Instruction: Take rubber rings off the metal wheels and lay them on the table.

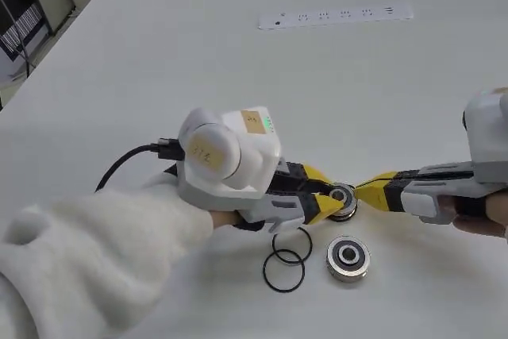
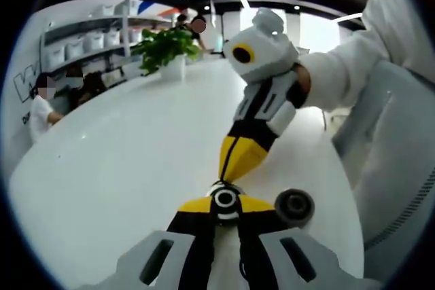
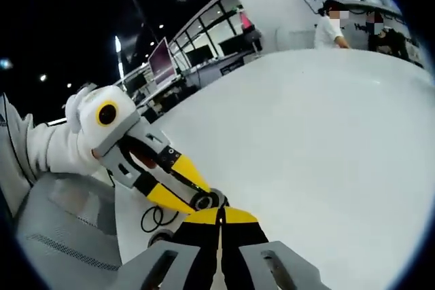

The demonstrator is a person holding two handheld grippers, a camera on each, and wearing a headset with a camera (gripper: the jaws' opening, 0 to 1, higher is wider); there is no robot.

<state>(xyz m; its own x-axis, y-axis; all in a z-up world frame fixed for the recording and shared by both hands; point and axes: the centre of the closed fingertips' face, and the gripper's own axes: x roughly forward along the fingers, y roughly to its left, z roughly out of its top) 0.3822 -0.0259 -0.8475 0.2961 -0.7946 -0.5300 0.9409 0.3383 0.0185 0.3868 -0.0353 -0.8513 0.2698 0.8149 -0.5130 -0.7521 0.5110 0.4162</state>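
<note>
Now | metal wheel (image 1: pixel 343 198) clamped in left gripper (image 1: pixel 332 201), frame centre | right gripper (image 1: pixel 361 190) jaws closed at its rim | slow outward peel advised, wheel kept steady.

The table (image 1: pixel 159 53) is plain white. The left gripper (image 1: pixel 333 204) has a white and pale grey body, black arms and yellow jaw tips; the right gripper (image 1: pixel 363 190) has the same grey, black and yellow. The metal wheel (image 1: pixel 344 198) at the jaws is silver with a black centre, and so is the second wheel (image 1: pixel 348 257). The two rubber rings (image 1: pixel 284 253) are black. The cable (image 1: pixel 119 166) is black, the sleeve (image 1: pixel 87 260) white, the power strip (image 1: pixel 335 16) white
</note>
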